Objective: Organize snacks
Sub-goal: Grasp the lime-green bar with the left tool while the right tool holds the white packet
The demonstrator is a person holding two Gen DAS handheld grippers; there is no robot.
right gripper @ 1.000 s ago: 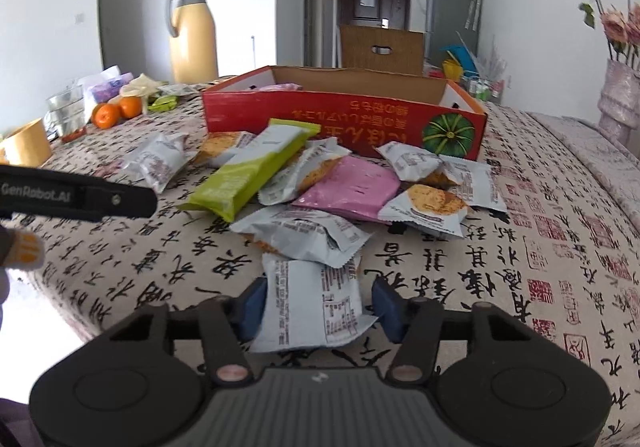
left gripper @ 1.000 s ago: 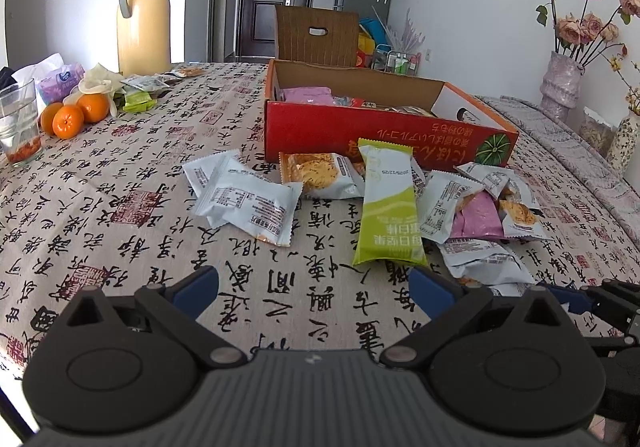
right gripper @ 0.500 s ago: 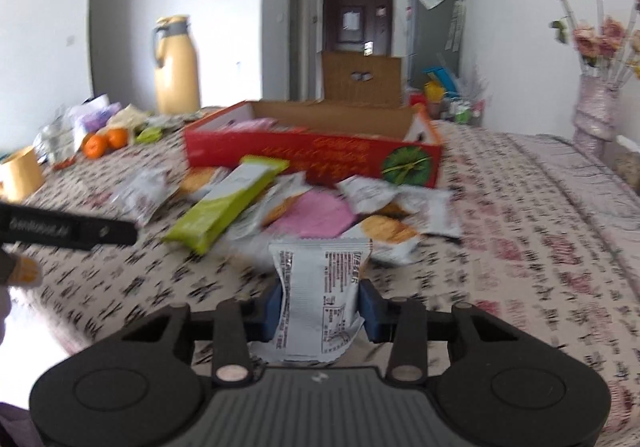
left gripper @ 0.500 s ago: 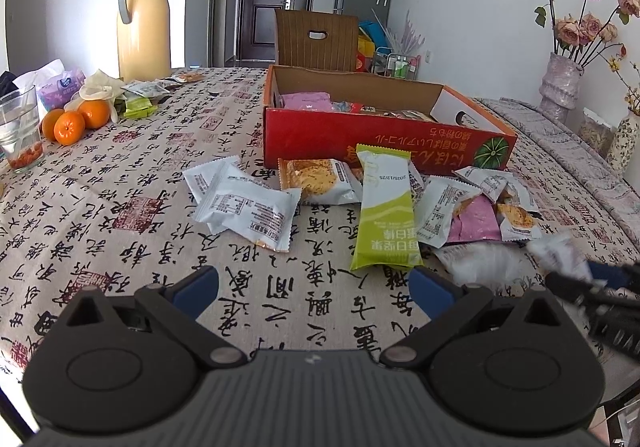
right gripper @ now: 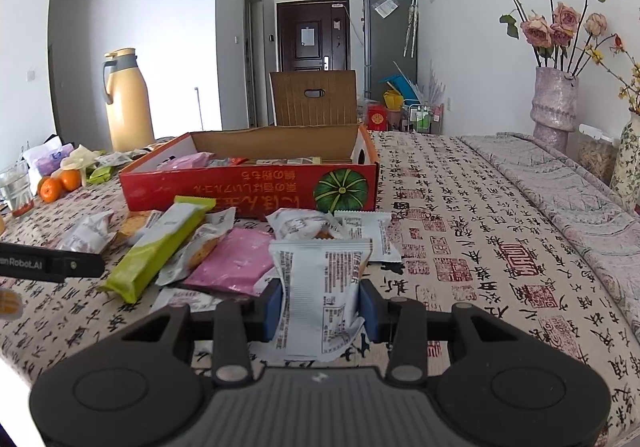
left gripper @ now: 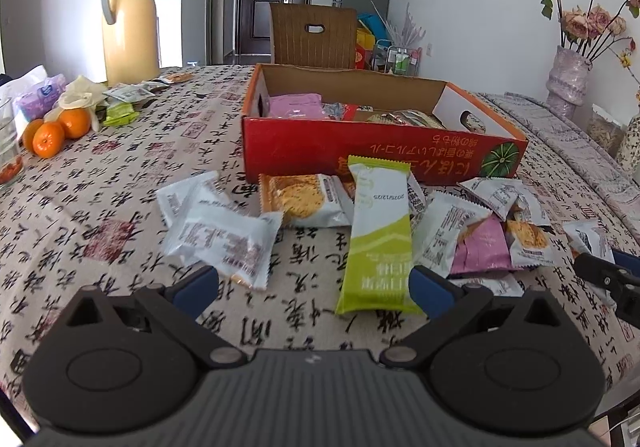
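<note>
Gripping a white snack packet (right gripper: 320,283) between both blue pads, right gripper (right gripper: 320,305), jaws drawn in to the packet's width, packet standing upright and lifted clear of the tablecloth (right gripper: 500,247). Hovering low over the cloth nearer the table's front edge, left gripper (left gripper: 312,287), jaws spread wide, nothing between them; lower end of the long green packet (left gripper: 378,247) lying flat on the cloth just ahead of its right pad, untouched. Scattered in front of the red cardboard box (left gripper: 360,155): two white packets (left gripper: 216,223) overlapping at the left, a cracker packet (left gripper: 300,199) touching the green one, a pink packet (left gripper: 484,247) partly under other white wrappers at the right. Resting open-topped near the table's middle, the box, already containing a pink packet (left gripper: 296,105) and several other wrappers along its floor. Standing at the far left corner, a yellow thermos jug (left gripper: 128,19); near it, oranges (left gripper: 56,129) beside a glass (left gripper: 8,151). Rising at the far right edge, a vase (right gripper: 554,103) with dried roses. Showing behind the box, a brown chair back (left gripper: 314,35).
</note>
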